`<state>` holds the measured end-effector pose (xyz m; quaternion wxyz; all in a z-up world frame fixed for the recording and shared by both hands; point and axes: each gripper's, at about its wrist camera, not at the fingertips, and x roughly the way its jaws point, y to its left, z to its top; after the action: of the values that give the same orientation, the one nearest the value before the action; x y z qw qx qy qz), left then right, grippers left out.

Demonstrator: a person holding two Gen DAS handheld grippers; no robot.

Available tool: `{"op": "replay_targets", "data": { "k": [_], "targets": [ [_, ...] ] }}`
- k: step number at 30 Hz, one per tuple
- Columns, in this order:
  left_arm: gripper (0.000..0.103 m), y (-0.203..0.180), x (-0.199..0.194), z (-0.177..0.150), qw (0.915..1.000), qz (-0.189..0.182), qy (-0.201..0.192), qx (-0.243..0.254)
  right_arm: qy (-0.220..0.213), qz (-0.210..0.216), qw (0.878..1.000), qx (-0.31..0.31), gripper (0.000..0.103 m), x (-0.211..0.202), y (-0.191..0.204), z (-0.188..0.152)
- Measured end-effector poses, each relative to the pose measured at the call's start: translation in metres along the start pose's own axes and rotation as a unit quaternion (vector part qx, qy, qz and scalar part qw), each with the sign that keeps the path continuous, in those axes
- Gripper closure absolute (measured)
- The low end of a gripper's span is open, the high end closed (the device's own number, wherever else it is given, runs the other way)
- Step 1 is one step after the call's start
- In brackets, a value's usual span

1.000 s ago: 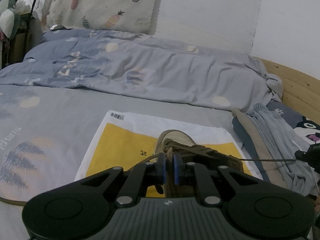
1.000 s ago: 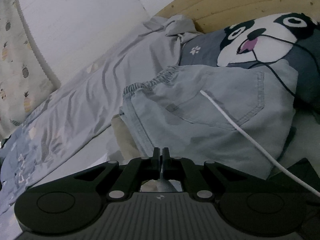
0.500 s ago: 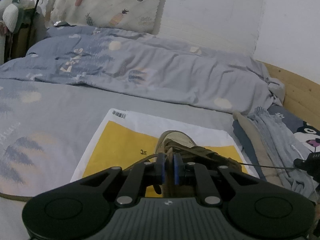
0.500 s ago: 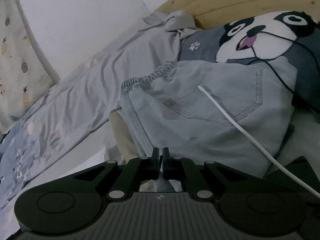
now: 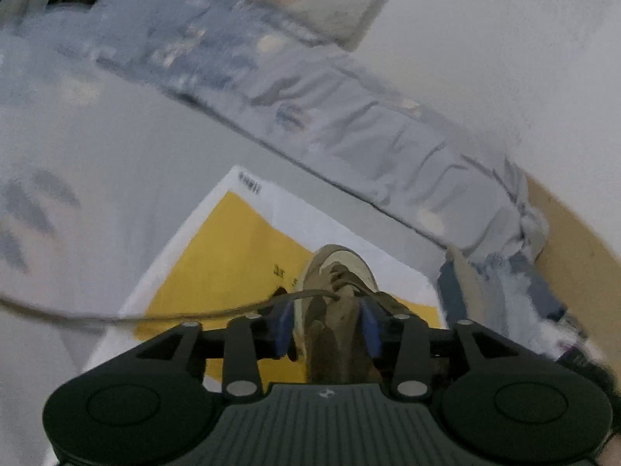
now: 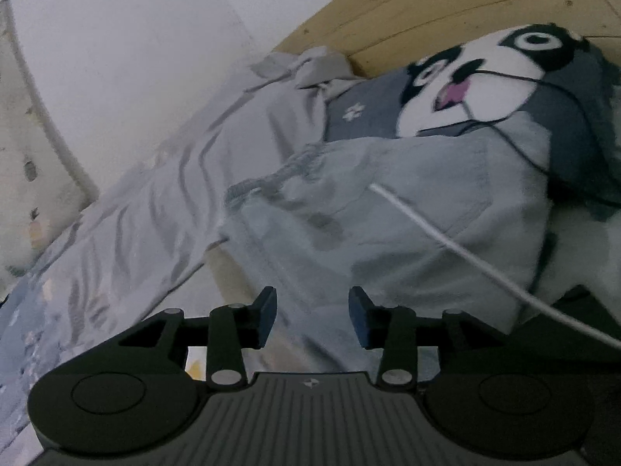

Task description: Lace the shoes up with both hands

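- While spreading, left gripper [image 5: 326, 328] seen with blue-padded jaws parted on either side of the brown suede lace-up shoe [image 5: 341, 306]; no pad seen pressing on it.
- Shoe resting on the yellow-and-white padded mailing envelope [image 5: 233, 256], toward that envelope's right edge, toe pointing away from the camera.
- Thin brown shoelace [image 5: 167, 315] running from the shoe's eyelets out to the left, past the left pad, across the envelope's near left corner and onward over the pale grey bedsheet [image 5: 116, 163]; blurred, far end lost at the frame edge.
- Envelope lying flat on the bedsheet, with the rumpled grey-blue printed duvet [image 5: 349, 124] along its far side.
- Left view tilted and smeared, so fine detail of the lacing unreadable.
- Right gripper [image 6: 313, 316] likewise spreading, jaws apart with nothing between them, hovering over folded light grey denim trousers [image 6: 388, 233].
- White cord [image 6: 465, 256] draped across the trousers toward the lower right.
- Beyond the trousers, a grey cushion with a black-and-white cartoon dog face [image 6: 485, 77], leaning near the pale wooden bed frame [image 6: 446, 4].
- Shoe not visible in the right view.
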<state>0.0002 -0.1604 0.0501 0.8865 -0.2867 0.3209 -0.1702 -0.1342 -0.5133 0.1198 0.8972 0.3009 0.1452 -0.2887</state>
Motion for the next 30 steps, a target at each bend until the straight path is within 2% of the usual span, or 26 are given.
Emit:
{"op": "replay_targets", "data": {
  "k": [3,7,8,11,16,17,19,21,24,30],
  "targets": [
    [0.062,0.016,0.005,0.001,0.9969,-0.03,0.011,-0.072,-0.002,0.014,1.0,-0.018,0.055,-0.002,0.011,-0.006],
    [0.058,0.034,0.013,-0.001,0.9854,-0.061,0.015,-0.158,-0.002,0.031,0.999,-0.035,0.045,-0.005,0.024,-0.014],
    [0.058,0.037,0.016,-0.002,0.9825,-0.063,0.015,-0.174,-0.002,0.036,0.999,-0.039,0.041,-0.006,0.027,-0.016],
    [0.058,0.045,0.025,-0.005,0.974,-0.066,0.011,-0.217,-0.002,0.056,0.997,-0.052,0.039,-0.008,0.036,-0.021],
    [0.061,0.057,0.035,-0.005,0.9675,-0.046,-0.018,-0.248,-0.002,0.135,0.987,-0.09,0.039,-0.018,0.056,-0.03],
    [0.062,0.059,0.036,-0.004,0.9671,-0.044,-0.02,-0.25,-0.001,0.158,0.982,-0.102,0.039,-0.021,0.061,-0.031],
    [0.082,0.062,0.037,-0.003,0.9669,-0.043,-0.025,-0.25,0.002,0.199,0.971,-0.131,0.039,-0.027,0.072,-0.036],
    [0.09,0.062,0.033,0.001,0.9687,-0.041,-0.034,-0.243,0.003,0.232,0.959,-0.165,0.039,-0.034,0.085,-0.042],
    [0.098,0.063,0.028,0.005,0.9701,-0.045,-0.051,-0.233,0.001,0.263,0.938,-0.227,0.039,-0.046,0.106,-0.054],
    [0.102,0.065,0.021,0.017,0.9717,-0.047,-0.074,-0.219,-0.003,0.319,0.875,-0.364,0.039,-0.071,0.154,-0.095]
  ]
}}
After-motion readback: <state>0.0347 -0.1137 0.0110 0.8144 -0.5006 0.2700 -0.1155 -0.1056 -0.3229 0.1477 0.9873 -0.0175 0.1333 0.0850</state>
